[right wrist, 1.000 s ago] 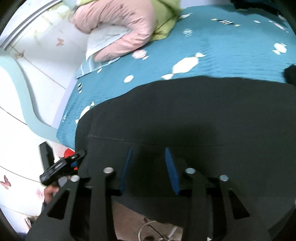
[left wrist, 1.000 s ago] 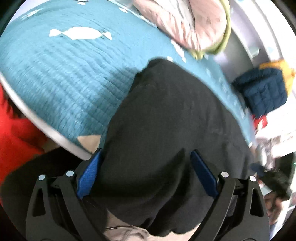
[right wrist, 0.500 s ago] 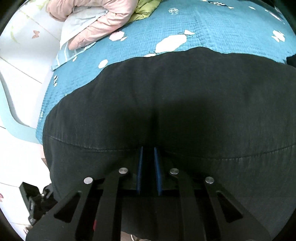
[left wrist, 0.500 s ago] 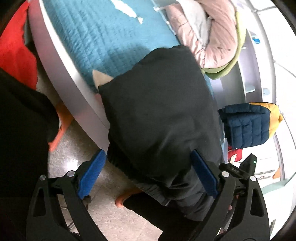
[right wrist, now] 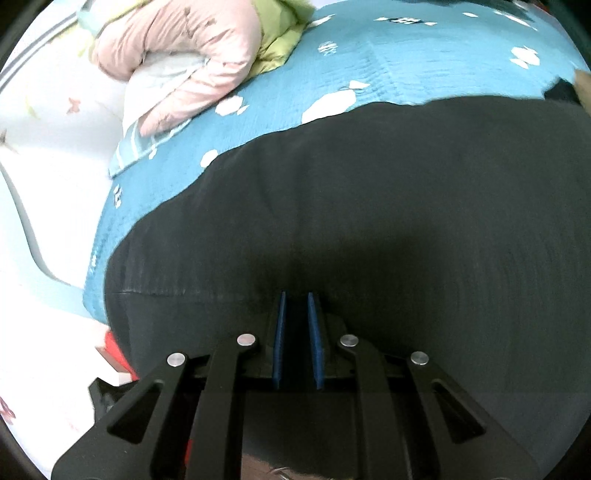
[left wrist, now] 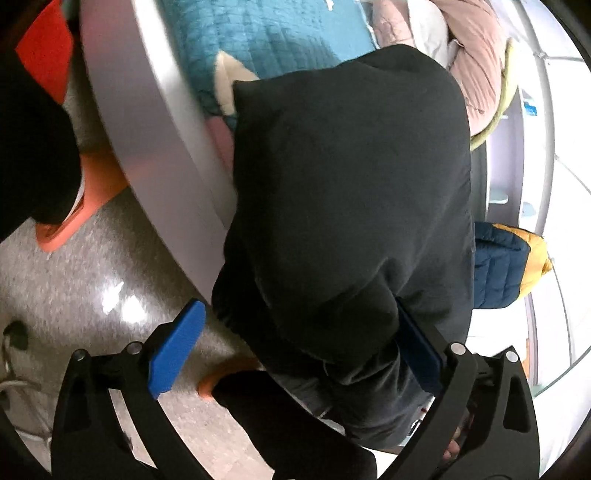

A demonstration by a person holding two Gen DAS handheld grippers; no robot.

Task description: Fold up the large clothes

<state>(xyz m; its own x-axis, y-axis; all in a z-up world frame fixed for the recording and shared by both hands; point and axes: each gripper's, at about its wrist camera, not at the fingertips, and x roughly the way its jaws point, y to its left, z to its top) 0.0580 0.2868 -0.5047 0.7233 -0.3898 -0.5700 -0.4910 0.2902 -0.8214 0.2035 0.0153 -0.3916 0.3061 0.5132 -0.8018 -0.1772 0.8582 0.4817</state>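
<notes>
A large black garment (left wrist: 351, 166) lies on the teal quilted bed (left wrist: 266, 33) and hangs over its grey rim (left wrist: 147, 129). My left gripper (left wrist: 297, 310) is wide open and still opening. The garment's hanging fold sits between its blue pads (left wrist: 177, 347) and rests against the right one, ungripped. In the right wrist view the black garment (right wrist: 406, 203) fills the lower half over the teal quilt (right wrist: 406, 66). My right gripper (right wrist: 296, 295) has its pads close together with the hem bunched between them, and its jaws are easing open.
A pink padded jacket (right wrist: 192, 55) over a green one lies at the bed's far end. A navy and yellow puffer jacket (left wrist: 502, 266) sits beyond the bed. A person's dark trouser leg and orange slipper (left wrist: 92, 192) stand on the speckled floor (left wrist: 74, 277) beside the rim.
The left gripper sank and rolled from above the bed to its edge, bringing the floor into view. The right gripper's pads closed onto the garment's hem and stay narrow.
</notes>
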